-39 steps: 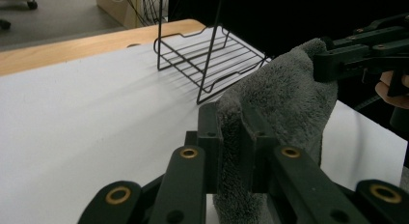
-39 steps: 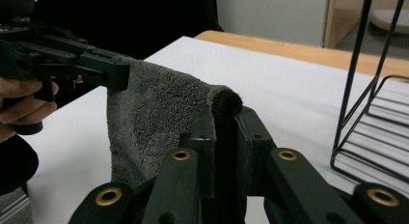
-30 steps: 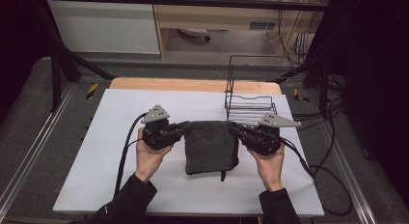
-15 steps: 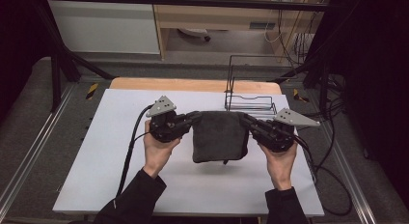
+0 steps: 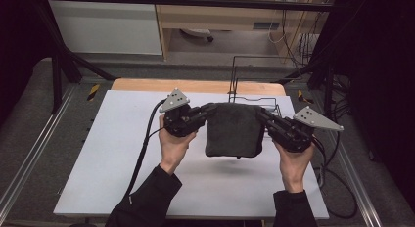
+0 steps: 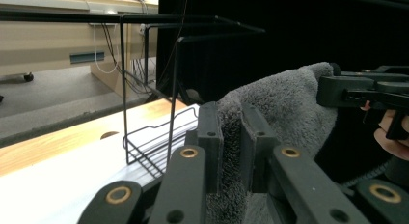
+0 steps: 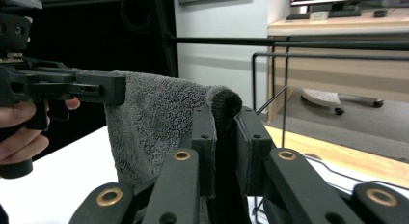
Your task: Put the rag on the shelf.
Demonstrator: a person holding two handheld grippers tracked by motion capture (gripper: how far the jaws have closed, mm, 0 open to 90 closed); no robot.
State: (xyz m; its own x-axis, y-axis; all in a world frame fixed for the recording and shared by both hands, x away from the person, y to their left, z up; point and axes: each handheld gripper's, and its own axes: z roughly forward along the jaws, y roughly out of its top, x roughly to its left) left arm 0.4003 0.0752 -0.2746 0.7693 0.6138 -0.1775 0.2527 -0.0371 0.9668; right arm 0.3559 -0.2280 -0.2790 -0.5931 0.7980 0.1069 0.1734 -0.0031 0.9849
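A folded dark grey towel hangs in the air above the white table, its shadow on the surface below. My left gripper is shut on its upper left corner and my right gripper on its upper right corner. In the left gripper view the jaws pinch the towel, with the right gripper at its far corner. In the right gripper view the jaws clamp a thick fold of the towel, and the left gripper grips the other end.
A black wire rack stands at the table's far right, just behind the towel; its frame is close in the left gripper view. A wooden strip edges the far side of the table. Cables trail from both grippers.
Both hands have risen and moved away from the person, toward the wire rack, carrying the towel off the table. Both grips are unchanged.
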